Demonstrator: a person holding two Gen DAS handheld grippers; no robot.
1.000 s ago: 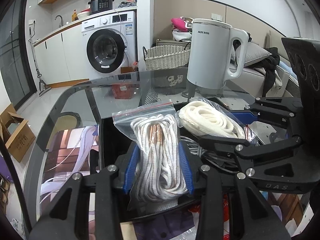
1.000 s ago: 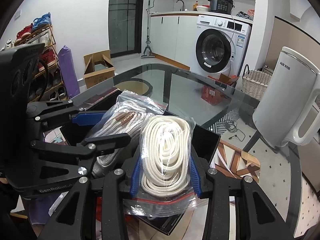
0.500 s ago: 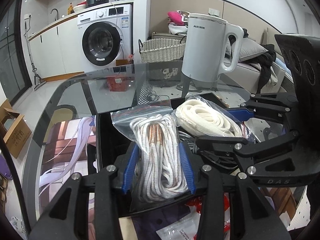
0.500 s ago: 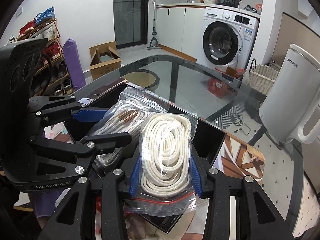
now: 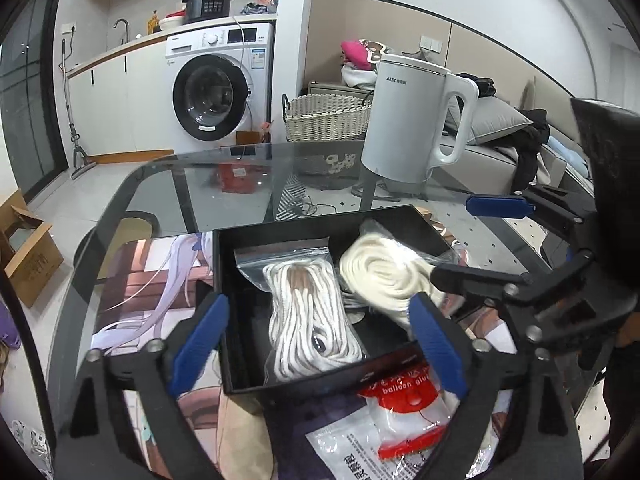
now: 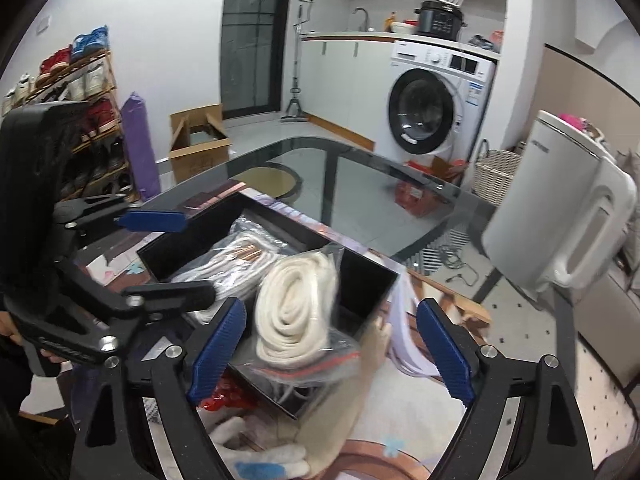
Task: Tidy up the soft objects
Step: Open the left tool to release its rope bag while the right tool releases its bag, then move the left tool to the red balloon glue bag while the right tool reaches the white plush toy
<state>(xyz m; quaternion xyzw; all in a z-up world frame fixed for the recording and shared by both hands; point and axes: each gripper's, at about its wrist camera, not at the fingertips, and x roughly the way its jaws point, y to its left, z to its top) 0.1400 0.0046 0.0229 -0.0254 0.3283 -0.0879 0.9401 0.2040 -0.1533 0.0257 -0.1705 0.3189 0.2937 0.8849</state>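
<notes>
currently both bagged rope coils, thin rope bag (image 5: 306, 312) and thick rope bag (image 6: 296, 308), lie in the black box (image 5: 276, 234); left gripper (image 5: 316, 344) and right gripper (image 6: 328, 344) stand spread wide, holding nothing. judged step: release done; next, pick the balloon glue packet (image 5: 404, 404) lying just outside the box.

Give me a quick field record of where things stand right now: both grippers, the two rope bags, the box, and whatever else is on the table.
left gripper: open, holding nothing, above the box
right gripper: open, holding nothing
thin rope bag: lying in the black box, left side
thick rope bag: in the box, right side, beside the thin one
table: glass, printed mat under the box
kettle: white, upright, beyond the box
glue packet: red and white, on the table in front of the box
</notes>
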